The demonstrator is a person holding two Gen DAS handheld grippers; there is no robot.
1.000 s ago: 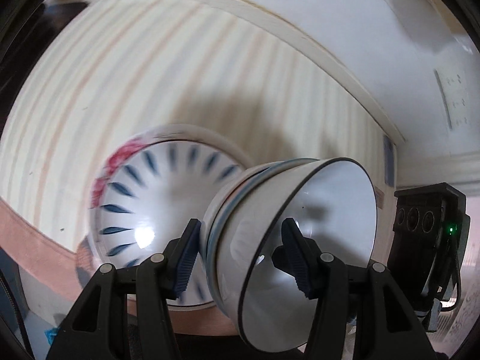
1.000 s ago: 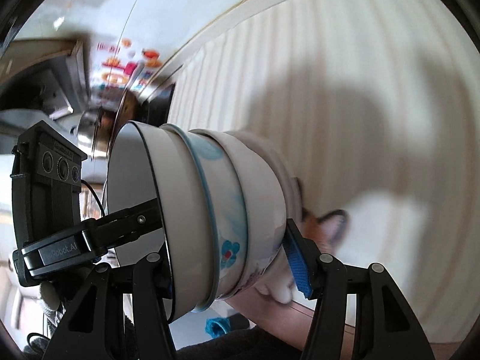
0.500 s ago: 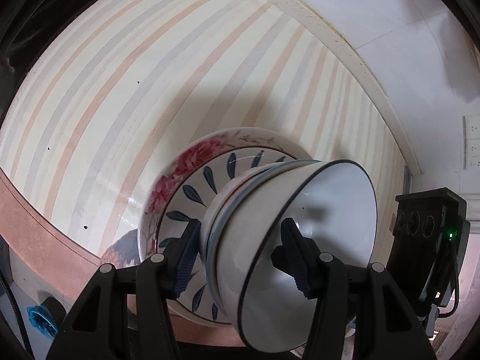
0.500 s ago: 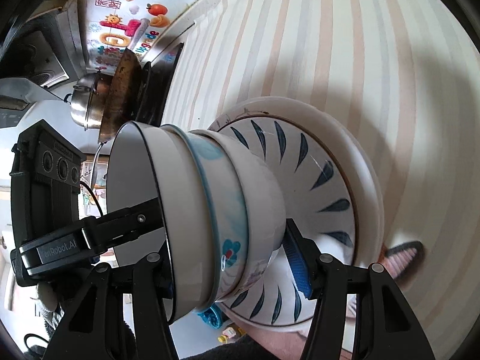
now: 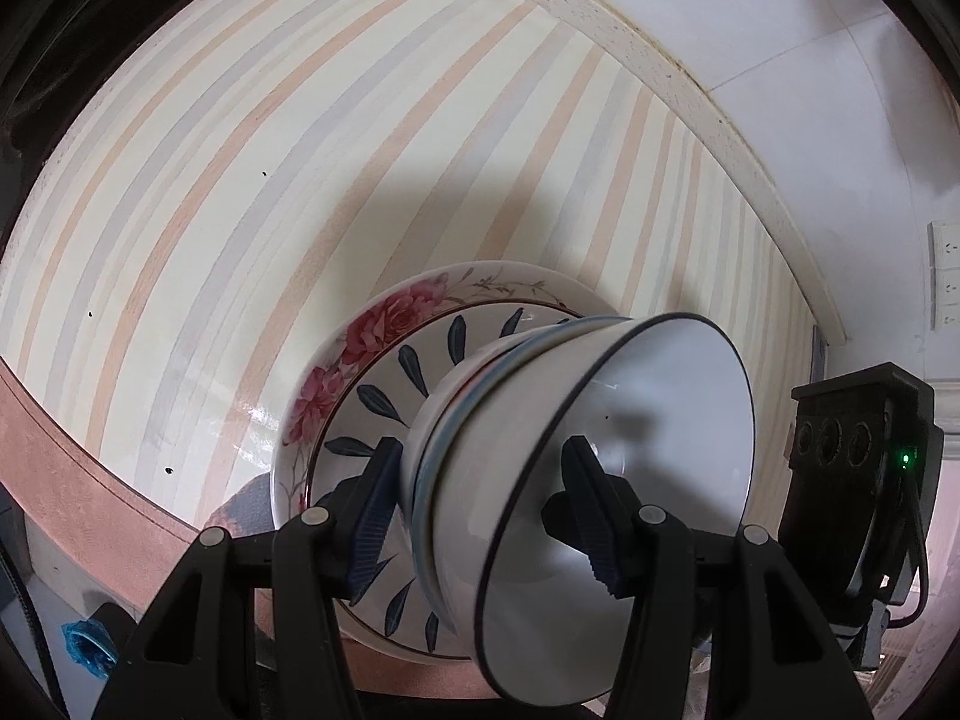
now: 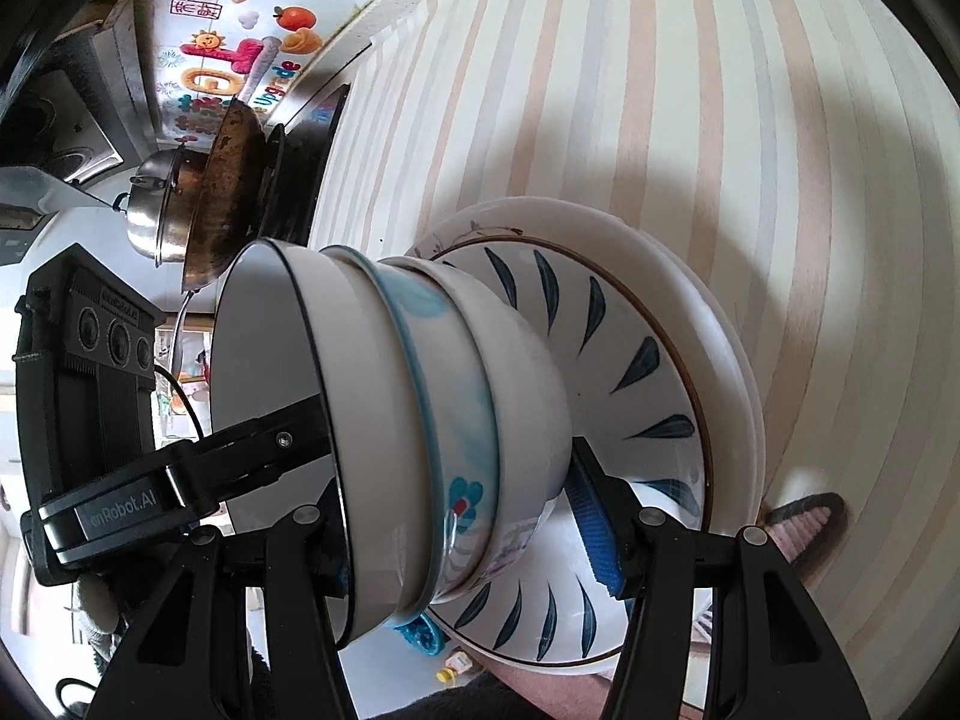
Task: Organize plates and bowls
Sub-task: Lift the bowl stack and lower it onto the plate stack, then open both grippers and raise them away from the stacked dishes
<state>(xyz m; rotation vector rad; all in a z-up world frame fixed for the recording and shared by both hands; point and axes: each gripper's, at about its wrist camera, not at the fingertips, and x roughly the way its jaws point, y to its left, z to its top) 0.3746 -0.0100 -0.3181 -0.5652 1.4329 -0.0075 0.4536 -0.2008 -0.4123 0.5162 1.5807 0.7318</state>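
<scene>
White china is gathered in one place: a nest of three bowls (image 5: 576, 468) is held above a stack of plates (image 5: 384, 372) that lies at the near edge of the striped counter (image 5: 300, 138). The nest is gripped from both sides at once; the left gripper (image 5: 480, 510) is closed on it, one pad inside the top bowl and one against the outer wall, and the right gripper (image 6: 468, 534) is clamped across it in the same way. The sorting is judged to be nearly finished, since bowls are nested, plates are stacked, and no loose dish is seen on the counter. What appears to be left is for the nest to be set down and released; whether its foot already touches the top plate (image 6: 630, 360) cannot be told. In the left wrist view the red roses on the lower plate's rim, the empty inside of the top bowl and the wall sockets (image 5: 947, 282) are shown. In the right wrist view the outer walls of all three bowls with their blue pattern are shown instead, along with a wok (image 6: 225, 180) and a steel pot (image 6: 153, 210) on the stove, and a slipper (image 6: 804, 522) on the floor below.
</scene>
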